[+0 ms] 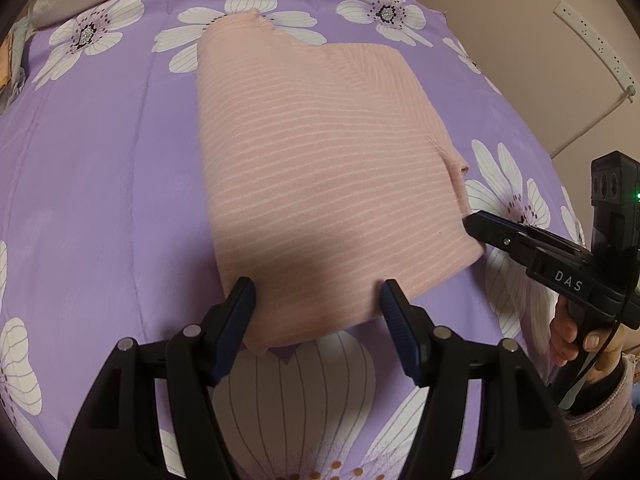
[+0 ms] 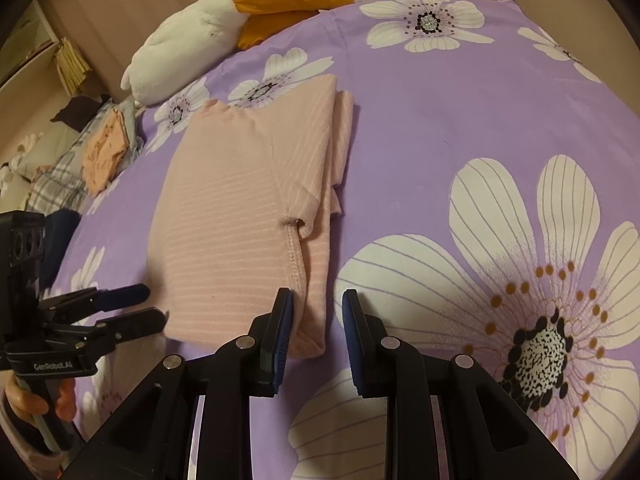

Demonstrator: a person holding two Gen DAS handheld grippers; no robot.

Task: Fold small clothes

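Pale pink knitted top with thin white stripes (image 1: 320, 184) lying folded flat on a purple bedsheet printed with large white flowers (image 1: 100, 168), both sides turned in, one short sleeve showing along the right-hand fold.

Left gripper (image 1: 318, 302) hovering at the near hem of the top, blue-padded fingers (image 1: 242, 304) set wide apart over the hem's edge, nothing pinched between them. Hard to say from this angle whether the tips graze the fabric or hang just above it.

Right gripper (image 2: 316, 312) at the near right corner of the same garment, fingers only a narrow gap apart and not clamped on anything; left pad overlapping the folded edge in the picture, right pad over bare sheet just beside it. Seen from the left wrist camera, same tool reaching in from the right with its tip at the top's side edge, a hand (image 1: 576, 332) in a fuzzy pinkish sleeve around the handle.

White plush toy with orange parts (image 2: 208, 28) resting at the far edge of the sheet, well apart from the top. Small heap of checked and peach-coloured clothes (image 2: 96, 152) off to the far left.
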